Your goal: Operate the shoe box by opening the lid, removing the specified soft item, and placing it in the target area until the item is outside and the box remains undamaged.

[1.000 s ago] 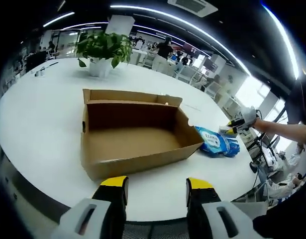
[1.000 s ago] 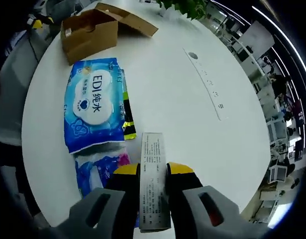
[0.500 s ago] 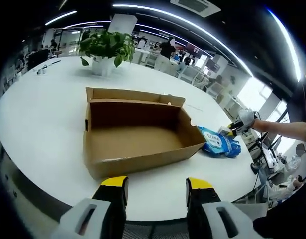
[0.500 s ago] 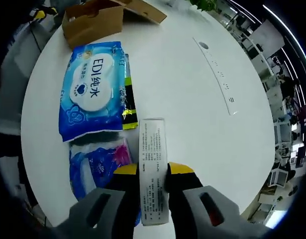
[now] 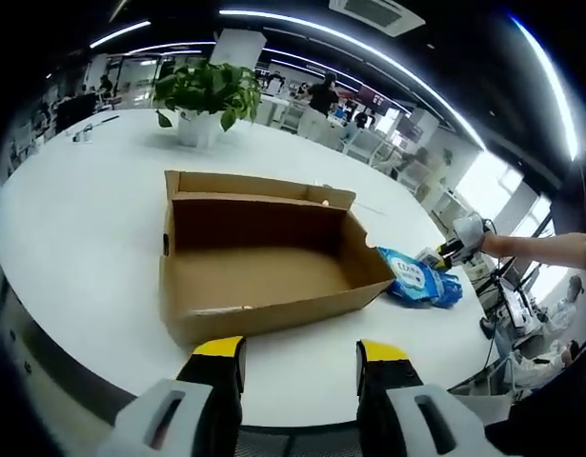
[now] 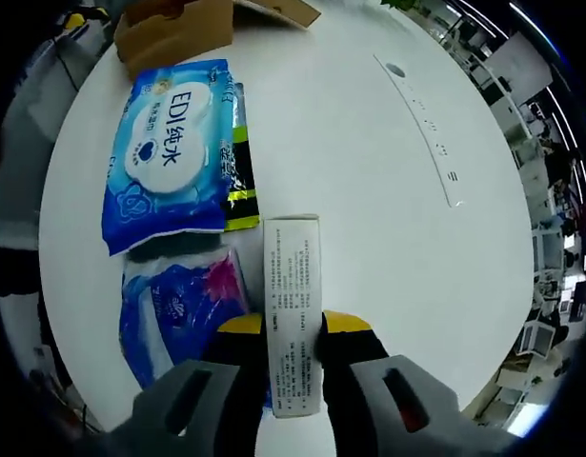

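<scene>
My right fingers (image 6: 293, 328) are gripping a slim white printed carton (image 6: 293, 305) beside blue wipe packs (image 6: 167, 157), while my left fingers (image 5: 300, 357) are hovering released near the open brown cardboard shoe box (image 5: 264, 262).

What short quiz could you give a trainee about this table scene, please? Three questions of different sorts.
1. True or false: the brown cardboard shoe box on the round white table is open and looks empty.
2. What does the right gripper hold? A) blue wipes packet B) narrow white printed carton C) green potted plant
3. Fill in: the left gripper stands ____, holding nothing.

Key: 1 true; 2 B; 3 open.
</scene>
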A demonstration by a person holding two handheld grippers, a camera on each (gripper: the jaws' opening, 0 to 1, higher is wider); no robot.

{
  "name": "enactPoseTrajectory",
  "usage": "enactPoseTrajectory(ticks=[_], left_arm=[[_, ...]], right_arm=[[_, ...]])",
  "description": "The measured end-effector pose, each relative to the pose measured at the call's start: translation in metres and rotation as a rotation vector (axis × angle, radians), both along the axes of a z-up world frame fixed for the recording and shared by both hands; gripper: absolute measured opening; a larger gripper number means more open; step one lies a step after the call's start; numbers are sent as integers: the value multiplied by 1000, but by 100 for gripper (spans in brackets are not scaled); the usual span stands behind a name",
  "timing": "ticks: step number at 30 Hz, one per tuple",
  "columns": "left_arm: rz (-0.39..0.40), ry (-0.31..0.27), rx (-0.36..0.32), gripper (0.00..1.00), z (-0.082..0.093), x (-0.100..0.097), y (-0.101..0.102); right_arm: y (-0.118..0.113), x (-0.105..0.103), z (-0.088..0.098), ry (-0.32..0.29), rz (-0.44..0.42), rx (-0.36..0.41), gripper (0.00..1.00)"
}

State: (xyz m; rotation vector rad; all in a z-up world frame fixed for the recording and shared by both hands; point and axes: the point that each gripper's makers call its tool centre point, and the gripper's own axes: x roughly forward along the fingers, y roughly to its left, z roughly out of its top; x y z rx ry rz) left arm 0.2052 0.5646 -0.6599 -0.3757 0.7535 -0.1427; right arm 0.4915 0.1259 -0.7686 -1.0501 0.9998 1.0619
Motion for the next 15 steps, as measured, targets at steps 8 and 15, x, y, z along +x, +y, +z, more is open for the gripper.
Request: enactPoseTrajectory(ticks=[8,15], left_arm=[[-4,7,4,47,-2,-4,-2],[-15,-3,4,47,1,-1,-3]], right_arm=[[-3,-13,3,22,89,-51,18],[-2,-21,5,28,128,-78,18]])
